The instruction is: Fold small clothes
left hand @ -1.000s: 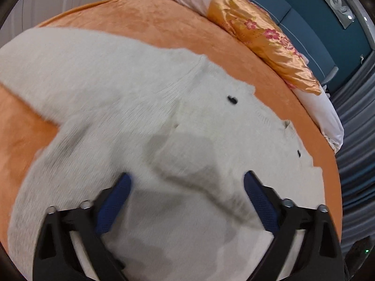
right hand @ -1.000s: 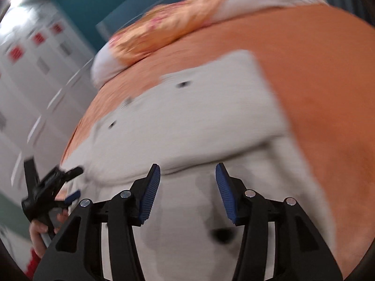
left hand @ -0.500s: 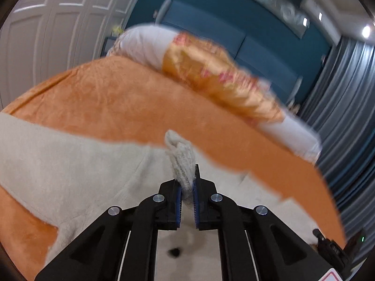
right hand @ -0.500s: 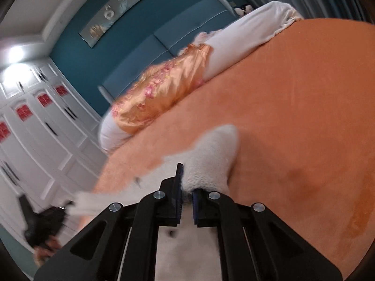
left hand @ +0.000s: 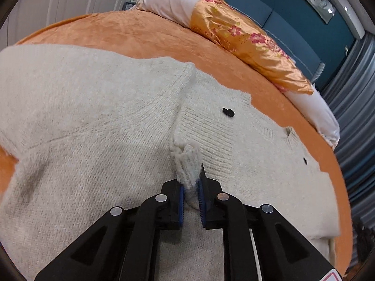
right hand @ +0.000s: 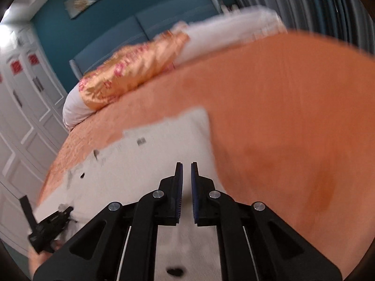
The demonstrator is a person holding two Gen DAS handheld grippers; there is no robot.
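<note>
Two grippers work the cream sweater (left hand: pixel 98 121), which lies flat on the orange bed (left hand: pixel 131 30). Your left gripper (left hand: pixel 191 182) pinches a knit tuft at frame centre; lay it down flat. Your right gripper (right hand: pixel 185 175), almost closed, seems empty.

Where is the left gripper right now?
In the left wrist view, the left gripper is bottom centre, shut on a bunched bit of the sweater.

Sweater (left hand: pixel 98 126) spread on bed (left hand: pixel 140 35), pillows (left hand: pixel 246 39) behind it
</note>
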